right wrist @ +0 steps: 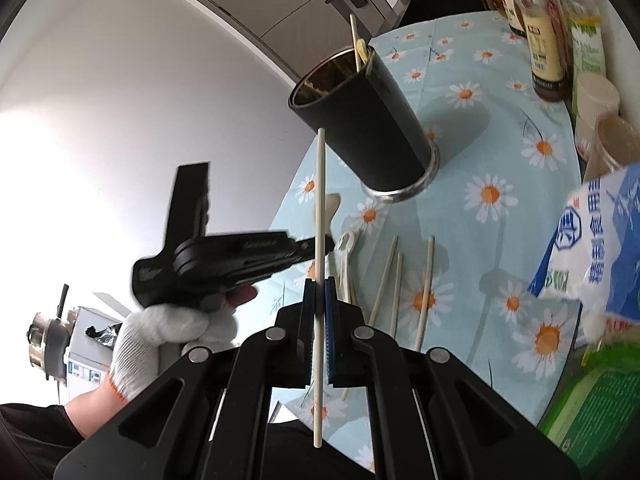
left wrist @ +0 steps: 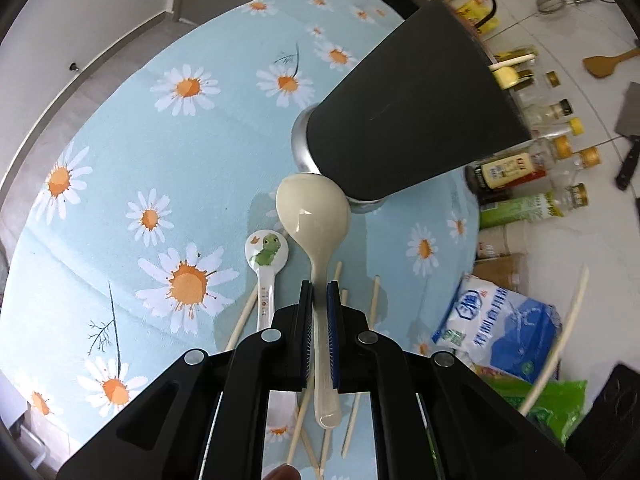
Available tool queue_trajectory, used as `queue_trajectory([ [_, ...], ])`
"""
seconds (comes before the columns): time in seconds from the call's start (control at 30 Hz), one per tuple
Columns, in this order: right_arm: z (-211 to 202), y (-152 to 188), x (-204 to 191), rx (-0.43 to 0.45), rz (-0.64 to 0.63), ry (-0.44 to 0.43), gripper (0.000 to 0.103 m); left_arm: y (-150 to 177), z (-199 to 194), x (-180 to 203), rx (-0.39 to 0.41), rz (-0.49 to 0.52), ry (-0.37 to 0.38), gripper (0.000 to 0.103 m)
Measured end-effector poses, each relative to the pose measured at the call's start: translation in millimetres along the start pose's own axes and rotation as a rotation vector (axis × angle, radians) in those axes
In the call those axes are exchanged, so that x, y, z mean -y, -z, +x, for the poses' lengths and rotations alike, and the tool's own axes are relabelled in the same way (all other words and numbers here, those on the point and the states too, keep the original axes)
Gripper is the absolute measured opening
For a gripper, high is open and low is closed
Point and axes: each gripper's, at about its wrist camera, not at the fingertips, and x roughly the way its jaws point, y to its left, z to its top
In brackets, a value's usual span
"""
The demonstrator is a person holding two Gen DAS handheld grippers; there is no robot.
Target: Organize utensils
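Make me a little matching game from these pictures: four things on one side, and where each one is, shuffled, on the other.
Things:
1. cream spoon
2. frog spoon
3. black cup
4. raised chopstick

Places:
A. standing on the daisy cloth
B. clamped in the right gripper
C. clamped in the left gripper
D. lying on the cloth

Pairs: 1-C, 2-D, 3-A, 4-B

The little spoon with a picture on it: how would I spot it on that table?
Find the tall black cup on the daisy tablecloth. Just in front of it, the left tongs hold a plain cream spoon. The small white spoon lies flat beside that one, among bare chopsticks, and it alone carries a green cartoon creature in its bowl.
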Motion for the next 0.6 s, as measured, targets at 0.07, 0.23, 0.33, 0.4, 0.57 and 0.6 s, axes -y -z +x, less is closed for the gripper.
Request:
queue_trajectory([
  [0.07, 3, -5, -3, 0.004, -0.001, 0.014, 0.006, 0, -7, 0, 0.004, 0.016, 0.018, 0.006],
  [0.23, 12, -18, -15, 0.025, -0.011, 0.055, 0.006, -3, -30, 3, 0.047, 0.094, 0.058, 0.006],
  [0.33, 17, -25, -20, 0.04, -0.005, 0.079, 0.006, -7, -44, 4, 0.076, 0.135, 0.082, 0.006],
  [0.4, 21, -30, -23, 0.051, -0.001, 0.096, 0.006, -10, -53, 5, 0.089, 0.16, 0.104, 0.006],
  [0.57, 26, -44, -29, 0.087, 0.017, 0.132, 0.006, -20, -72, 5, 0.113, 0.21, 0.161, 0.006],
  [0.6, 26, -46, -30, 0.095, 0.019, 0.137, 0.006, -23, -76, 6, 0.119, 0.227, 0.174, 0.006],
])
